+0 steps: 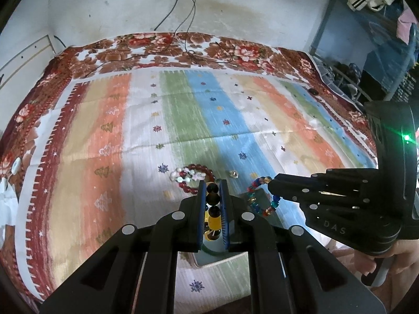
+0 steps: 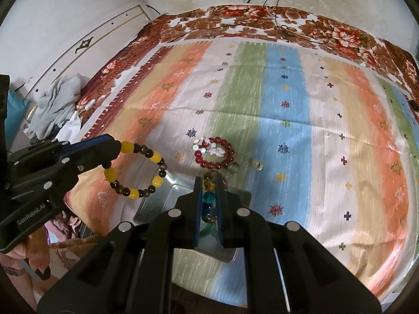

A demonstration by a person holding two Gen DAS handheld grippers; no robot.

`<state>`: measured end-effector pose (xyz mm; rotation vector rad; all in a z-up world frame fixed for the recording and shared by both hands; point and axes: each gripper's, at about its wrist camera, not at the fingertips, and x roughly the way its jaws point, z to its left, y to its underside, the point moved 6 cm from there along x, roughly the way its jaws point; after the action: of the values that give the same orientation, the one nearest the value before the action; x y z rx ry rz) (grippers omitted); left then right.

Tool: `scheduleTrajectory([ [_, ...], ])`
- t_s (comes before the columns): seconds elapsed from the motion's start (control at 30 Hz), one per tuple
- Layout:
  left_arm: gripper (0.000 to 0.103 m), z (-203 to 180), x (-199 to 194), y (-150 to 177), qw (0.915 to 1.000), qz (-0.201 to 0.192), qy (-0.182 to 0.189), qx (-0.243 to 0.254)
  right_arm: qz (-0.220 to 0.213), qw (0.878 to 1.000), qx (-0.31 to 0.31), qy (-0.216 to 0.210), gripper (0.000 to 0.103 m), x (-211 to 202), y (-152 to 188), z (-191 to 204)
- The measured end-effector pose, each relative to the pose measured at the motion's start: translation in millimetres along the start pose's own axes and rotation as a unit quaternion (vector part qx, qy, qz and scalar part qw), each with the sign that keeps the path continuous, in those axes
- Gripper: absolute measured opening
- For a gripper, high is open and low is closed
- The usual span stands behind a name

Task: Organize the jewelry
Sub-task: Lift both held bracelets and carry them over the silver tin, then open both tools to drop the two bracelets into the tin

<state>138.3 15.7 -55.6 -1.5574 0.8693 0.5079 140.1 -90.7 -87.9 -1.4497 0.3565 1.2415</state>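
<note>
Left claw (image 1: 212, 191) clamps yellow-black bracelet (image 2: 136, 172), right claw (image 2: 209, 183) multicoloured bracelet (image 1: 262, 196) — over striped bedspread (image 1: 183, 110).

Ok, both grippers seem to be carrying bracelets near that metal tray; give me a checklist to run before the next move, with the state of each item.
1. Left gripper shut on the yellow and dark brown beaded bracelet: ok.
2. Right gripper shut on the multicoloured glass bead bracelet: ok.
3. Yellow bracelet's loop hangs free, clear of the bed: ok.
4. Shiny metal tray lies below both grippers: ok.
5. Tray has room inside: cannot tell, the fingers hide most of it.
6. Red beaded bracelet and two small clear beads remain on the striped bedcover, to be collected: not ok.
</note>
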Motion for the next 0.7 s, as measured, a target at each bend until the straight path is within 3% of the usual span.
scheduleTrajectory([
  [0.6,0.01,-14,4,17,0.9997,0.015,-0.007,0.015,0.014,1.0,-0.004,0.008,0.011,3,16,3],
  [0.67,0.01,-15,7,19,0.9996,0.02,-0.009,0.019,0.018,1.0,0.005,0.019,0.017,5,16,-3],
  [0.7,0.01,-14,8,19,0.9996,0.02,-0.01,0.02,0.017,0.999,0.013,0.027,0.027,6,15,-8],
])
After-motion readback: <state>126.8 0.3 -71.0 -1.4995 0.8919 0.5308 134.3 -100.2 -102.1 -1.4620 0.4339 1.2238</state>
